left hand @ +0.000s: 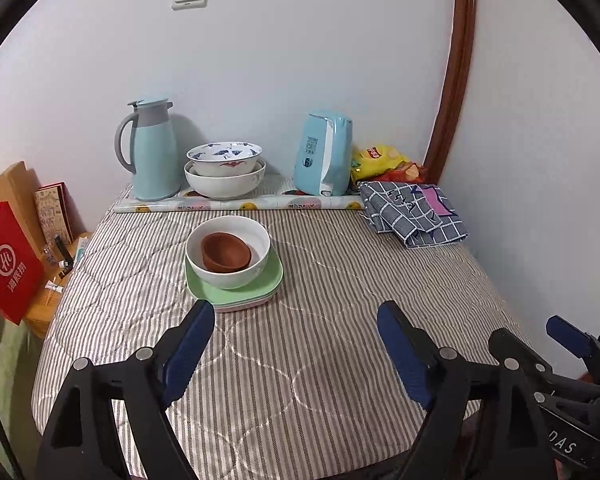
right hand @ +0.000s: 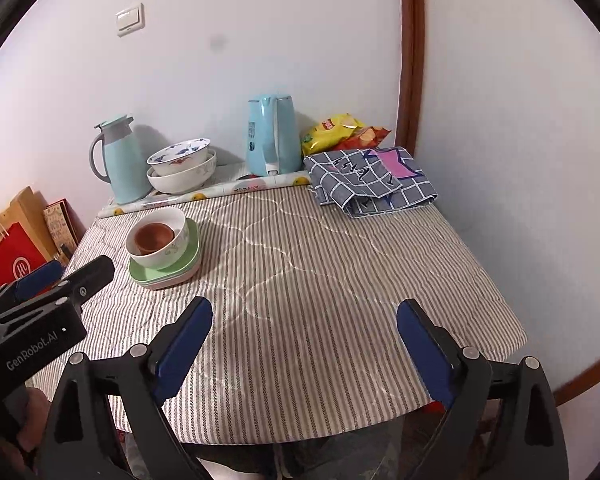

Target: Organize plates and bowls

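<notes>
A small brown bowl (left hand: 225, 252) (right hand: 154, 237) lies inside a white bowl (left hand: 236, 276) (right hand: 168, 252), which sits on a stack of green and pink plates (left hand: 240, 294) (right hand: 172, 276) on the striped table cover. Further back, a blue-patterned bowl (left hand: 224, 157) (right hand: 180, 156) is nested in a larger white bowl (left hand: 224, 186) (right hand: 182, 179). My left gripper (left hand: 296, 316) hovers open just in front of the plate stack, nothing between its fingers. My right gripper (right hand: 304, 312) stands open and empty over the bare middle of the table, right of the stack.
A light blue thermos jug (left hand: 152, 152) and a blue kettle (left hand: 324, 156) stand on a patterned mat (left hand: 236, 202) by the wall. Snack bags (left hand: 380, 162) and a folded checked cloth (left hand: 416, 216) fill the far right corner. A red paper bag (left hand: 8, 260) stands left of the table.
</notes>
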